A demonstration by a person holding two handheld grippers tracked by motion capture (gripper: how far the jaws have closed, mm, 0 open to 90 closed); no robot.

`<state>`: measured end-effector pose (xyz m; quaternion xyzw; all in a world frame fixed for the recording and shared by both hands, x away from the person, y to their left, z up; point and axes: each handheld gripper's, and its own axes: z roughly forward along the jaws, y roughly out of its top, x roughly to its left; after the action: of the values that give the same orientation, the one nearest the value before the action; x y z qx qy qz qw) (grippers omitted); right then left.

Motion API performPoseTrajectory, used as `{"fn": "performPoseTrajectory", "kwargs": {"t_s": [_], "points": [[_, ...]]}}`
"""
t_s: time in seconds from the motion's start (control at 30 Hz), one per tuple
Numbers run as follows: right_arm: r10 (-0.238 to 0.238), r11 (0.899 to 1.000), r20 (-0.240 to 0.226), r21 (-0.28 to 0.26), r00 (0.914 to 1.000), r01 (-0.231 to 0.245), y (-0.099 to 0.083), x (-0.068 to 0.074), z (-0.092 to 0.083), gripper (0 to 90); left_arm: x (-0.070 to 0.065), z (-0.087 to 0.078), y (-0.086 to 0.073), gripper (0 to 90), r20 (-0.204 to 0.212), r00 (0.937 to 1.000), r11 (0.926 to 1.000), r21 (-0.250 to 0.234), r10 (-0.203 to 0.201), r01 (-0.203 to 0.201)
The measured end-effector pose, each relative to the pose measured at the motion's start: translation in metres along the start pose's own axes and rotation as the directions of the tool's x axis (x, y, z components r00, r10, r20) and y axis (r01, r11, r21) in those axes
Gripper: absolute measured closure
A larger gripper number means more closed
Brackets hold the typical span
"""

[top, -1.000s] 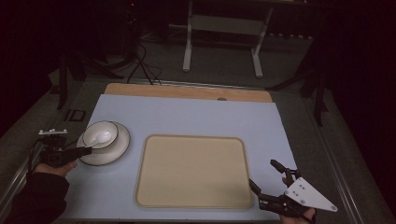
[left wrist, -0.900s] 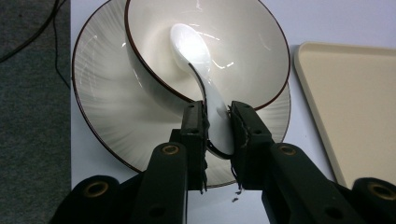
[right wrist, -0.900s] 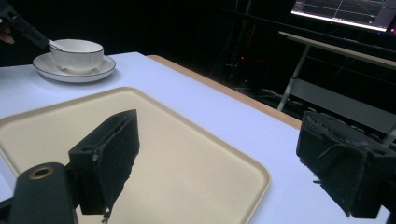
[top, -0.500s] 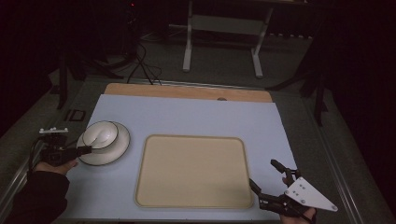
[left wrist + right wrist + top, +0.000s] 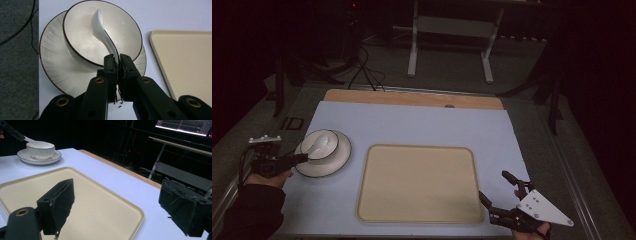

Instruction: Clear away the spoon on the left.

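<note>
A dim table seen from above, with a beige tray [image 5: 417, 184] at its middle as the reference point. Left of the tray, the left gripper [image 5: 117, 61] has its jaws clamped on the handle of a white spoon [image 5: 102, 30]. The spoon's scoop lies inside a white bowl [image 5: 80, 37], which sits on a saucer [image 5: 50, 72] just left of the tray. The spoon looks freshly grasped and not yet lifted out, so most of the work seems left: raising it and carrying it somewhere, perhaps to the bare tray. Right of the tray, near its lower right corner, the right gripper [image 5: 506, 197] waits with jaws wide apart, holding nothing, well apart from the bowl.
</note>
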<state>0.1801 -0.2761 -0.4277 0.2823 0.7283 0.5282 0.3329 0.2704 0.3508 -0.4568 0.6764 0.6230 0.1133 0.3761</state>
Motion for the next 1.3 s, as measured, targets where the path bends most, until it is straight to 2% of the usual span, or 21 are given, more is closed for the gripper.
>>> {"fn": "performPoseTrajectory", "kwargs": {"t_s": [0.3,0.37,0.53,0.6,0.87,0.93,1.0,1.3], "points": [[-0.001,1.000,0.000,0.002,1.0000,0.001,0.000,0.000,0.000,13.1,-0.011,-0.014,0.003,85.9,-0.003,1.0000,0.9993,-0.037,0.004,-0.004],[0.000,1.000,0.000,0.003,1.0000,0.000,0.000,0.000,0.000,13.1,-0.015,-0.017,0.004,85.9,-0.003,0.9999,0.9990,-0.042,0.015,-0.015],[0.001,1.000,0.002,0.001,1.0000,-0.001,0.000,0.000,0.000,13.1,-0.021,-0.026,0.008,85.9,-0.009,0.9999,0.9978,-0.066,0.011,-0.011],[0.002,1.000,0.001,0.001,1.0000,-0.002,0.000,0.000,0.000,13.1,-0.024,-0.029,0.009,85.9,0.001,1.0000,0.9968,-0.079,0.009,-0.009],[0.000,1.000,0.002,0.001,1.0000,0.000,0.000,0.000,0.000,13.1,-0.042,-0.034,0.015,86.0,0.006,0.9984,0.9937,-0.097,0.056,-0.055],[-0.001,1.000,0.001,0.000,1.0000,0.001,0.000,0.000,0.000,13.1,-0.046,-0.034,0.016,86.0,0.019,0.9980,0.9935,-0.098,0.061,-0.059],[-0.001,1.000,0.001,0.000,1.0000,0.001,0.000,0.000,0.000,13.1,-0.051,-0.033,0.017,86.0,0.012,0.9975,0.9918,-0.108,0.070,-0.068],[-0.005,1.000,0.000,-0.002,1.0000,0.005,0.000,0.001,0.000,13.1,-0.074,-0.030,0.019,86.0,0.058,0.9923,0.9872,-0.123,0.109,-0.102]]}}
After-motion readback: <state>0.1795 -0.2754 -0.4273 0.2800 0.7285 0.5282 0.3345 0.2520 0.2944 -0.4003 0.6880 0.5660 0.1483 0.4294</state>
